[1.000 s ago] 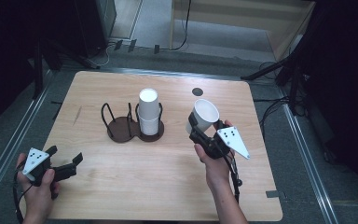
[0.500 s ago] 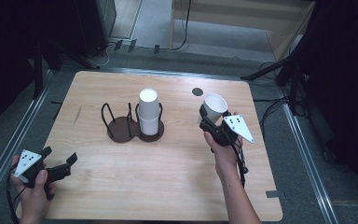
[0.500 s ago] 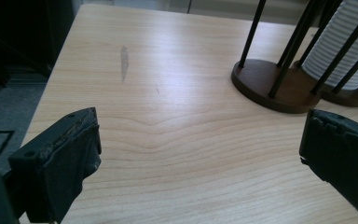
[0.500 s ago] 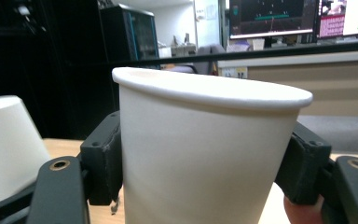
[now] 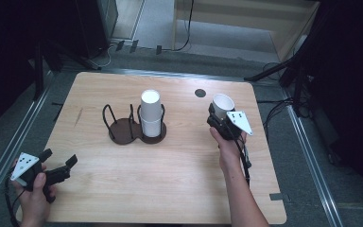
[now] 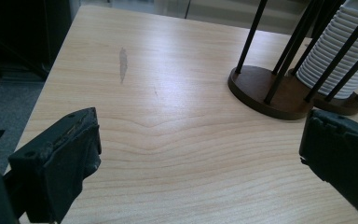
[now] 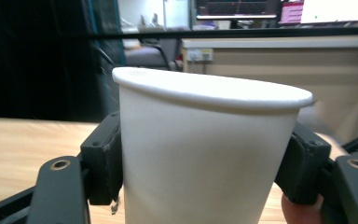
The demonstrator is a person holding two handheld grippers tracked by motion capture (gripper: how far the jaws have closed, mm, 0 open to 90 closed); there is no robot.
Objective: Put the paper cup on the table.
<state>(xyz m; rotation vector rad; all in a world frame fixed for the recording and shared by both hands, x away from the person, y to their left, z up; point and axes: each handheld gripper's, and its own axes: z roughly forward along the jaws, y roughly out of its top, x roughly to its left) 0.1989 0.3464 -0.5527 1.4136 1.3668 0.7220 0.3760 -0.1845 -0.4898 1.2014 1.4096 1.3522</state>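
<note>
A white paper cup (image 5: 222, 105) (image 7: 200, 154) stands upright near the table's right edge, and my right gripper (image 5: 217, 118) (image 7: 200, 163) is shut on its sides. A stack of white cups (image 5: 151, 112) (image 6: 338, 56) sits in the right ring of a dark two-ring wire holder (image 5: 123, 130) (image 6: 270, 91) at the table's middle. The holder's left ring holds nothing. My left gripper (image 5: 56, 163) (image 6: 200, 158) hovers open over the front left corner, jaws wide apart with nothing between them, aimed toward the holder.
The wooden table (image 5: 170, 179) has a small dark round hole (image 5: 200, 93) near its far edge and a grey smear (image 6: 123, 63) at left. Cables and dark stands line the floor beyond the table.
My right gripper has carried the cup to the right and slightly farther away, toward the table's right edge. My left gripper has drifted a little toward the front left corner.
</note>
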